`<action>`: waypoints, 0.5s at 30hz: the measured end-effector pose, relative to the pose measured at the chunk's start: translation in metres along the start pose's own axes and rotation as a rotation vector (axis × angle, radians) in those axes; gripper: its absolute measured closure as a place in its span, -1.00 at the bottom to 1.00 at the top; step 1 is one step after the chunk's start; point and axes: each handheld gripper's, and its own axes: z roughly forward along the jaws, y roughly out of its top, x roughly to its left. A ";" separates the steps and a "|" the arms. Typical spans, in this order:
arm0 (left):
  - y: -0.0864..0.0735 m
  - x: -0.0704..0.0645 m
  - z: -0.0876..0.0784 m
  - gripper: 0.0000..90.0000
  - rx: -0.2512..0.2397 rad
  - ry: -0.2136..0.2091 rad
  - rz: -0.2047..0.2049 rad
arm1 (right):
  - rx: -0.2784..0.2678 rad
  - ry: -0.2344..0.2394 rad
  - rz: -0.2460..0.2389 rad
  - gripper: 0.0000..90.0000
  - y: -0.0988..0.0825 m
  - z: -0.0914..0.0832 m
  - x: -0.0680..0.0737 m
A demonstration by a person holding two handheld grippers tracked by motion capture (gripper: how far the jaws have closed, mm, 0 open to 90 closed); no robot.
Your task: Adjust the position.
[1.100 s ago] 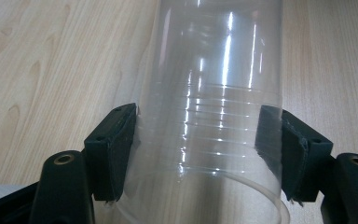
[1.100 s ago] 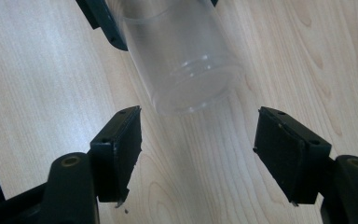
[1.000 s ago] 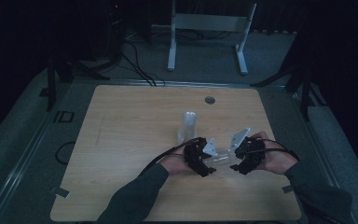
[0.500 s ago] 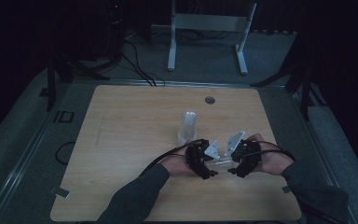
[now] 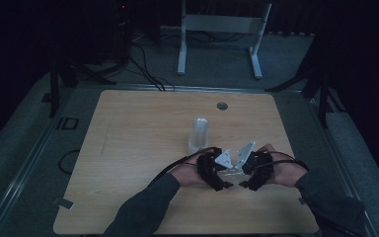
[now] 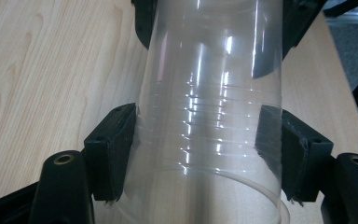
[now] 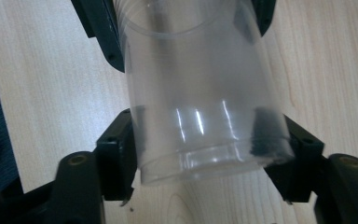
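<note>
Cup in hand: clear plastic cup (image 6: 209, 116) lay on its side between my two grippers, lifted just above the near right part of the wooden table (image 5: 128, 148).
Left gripper (image 5: 216, 170): clenched on the cup; in the left gripper view both black pads (image 6: 114, 149) pressed flat against its ribbed wall, near the open mouth.
Right gripper (image 5: 251, 173): jaws had just been closing, with the cup's base end between them; in the right gripper view the pads (image 7: 121, 149) sat against the wall by the bottom rim, so I read it as grasping the cup.
Around: second clear cup (image 5: 200, 134) stood upside down on the table just beyond my grippers, apart from them.
Farther off: small round grommet (image 5: 221, 105) near the table's far edge; white metal stand (image 5: 222, 29) on the floor behind the table.
In the way: nothing lay between the held cup and the tabletop under it.
Look of the cup: see-through, smooth, fine rings around the upper wall, a stepped rim at the base, bright streaks of reflected light; wood grain showed through it.
Light: dim in the high view, details of the cup hard to tell there.
</note>
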 end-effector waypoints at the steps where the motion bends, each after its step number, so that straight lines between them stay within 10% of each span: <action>1: 0.000 0.000 0.000 -0.33 0.000 0.000 0.001 | -0.003 0.002 -0.003 -0.17 0.000 0.000 0.000; 15: -0.001 -0.007 0.008 -0.34 -0.042 0.006 -0.064 | -0.001 0.010 -0.024 -0.20 0.000 0.000 0.001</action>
